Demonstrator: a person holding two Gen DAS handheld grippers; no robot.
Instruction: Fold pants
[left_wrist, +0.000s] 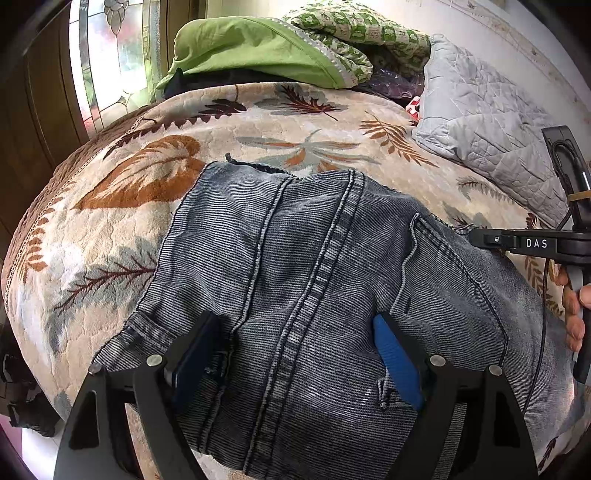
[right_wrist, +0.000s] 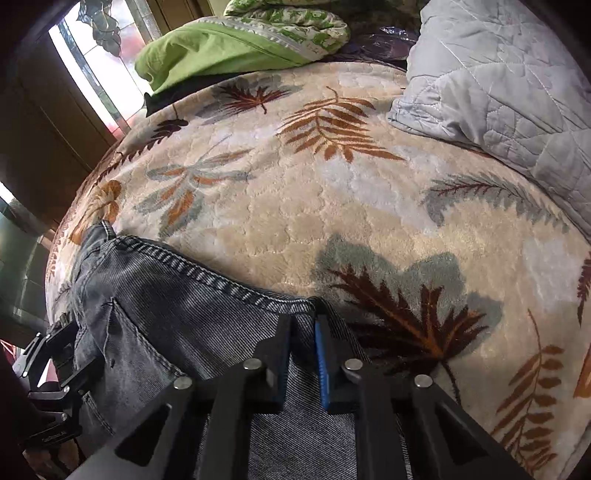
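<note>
My left gripper (left_wrist: 299, 365) sits low centre, jaws spread wide, straddling the jeans (left_wrist: 314, 277) seam to pin them flat. My right gripper (right_wrist: 302, 354), bottom centre, is pinched tight on the denim edge, likely for folding. Leaf-print blanket (right_wrist: 295, 192) behind; green bedding (right_wrist: 207, 48) top.

A bed carries a cream plush blanket (left_wrist: 258, 122) printed with brown, orange and grey leaves. A rumpled green quilt (left_wrist: 255, 48) and a pale grey stitched quilt (left_wrist: 487, 122) lie along its far side. Behind, daylight enters through a leaded patterned-glass window (left_wrist: 114, 48), flanked by dark brown wooden panelling (left_wrist: 44, 110).
</note>
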